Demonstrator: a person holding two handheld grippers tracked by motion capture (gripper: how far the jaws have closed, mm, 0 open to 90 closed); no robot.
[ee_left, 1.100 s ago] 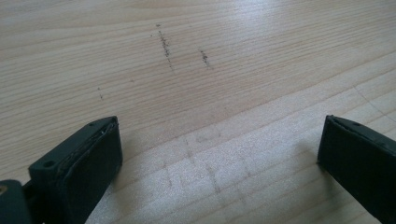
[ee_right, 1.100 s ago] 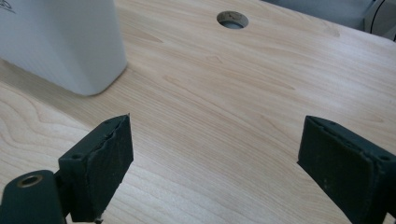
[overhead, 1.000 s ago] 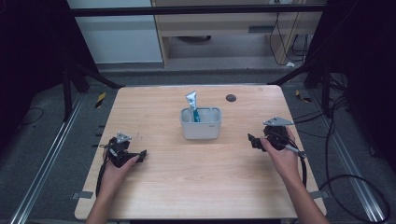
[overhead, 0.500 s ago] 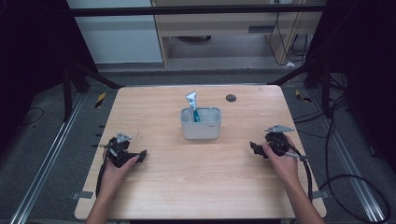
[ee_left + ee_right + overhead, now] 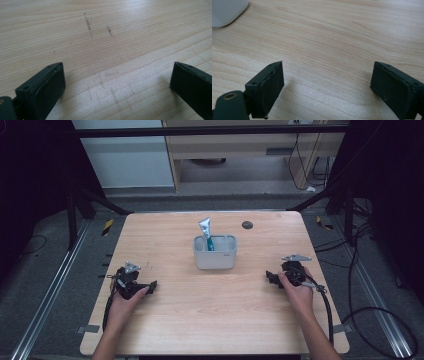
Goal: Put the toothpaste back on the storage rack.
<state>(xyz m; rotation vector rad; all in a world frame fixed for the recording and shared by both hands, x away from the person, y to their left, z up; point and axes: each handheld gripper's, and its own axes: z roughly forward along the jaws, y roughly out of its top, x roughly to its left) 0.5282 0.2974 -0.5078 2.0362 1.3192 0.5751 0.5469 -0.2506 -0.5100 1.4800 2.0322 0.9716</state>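
Both claws wide, empty: left claw (image 5: 150, 286), right claw (image 5: 270, 278) flank bin (image 5: 215, 258), well apart.

Light wooden table (image 5: 210, 320), grey bin (image 5: 215, 253) at its middle, upright tube (image 5: 205, 231) inside, dark round spot (image 5: 247, 224) near far edge

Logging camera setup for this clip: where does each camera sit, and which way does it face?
High view: above the person's side, looking forward and down on the table; both forearms, left gripper, right gripper.
Left gripper view: low over bare wood, between open jaws.
Right gripper view: same, toward the white bin.
Shared: the bin, the tabletop.
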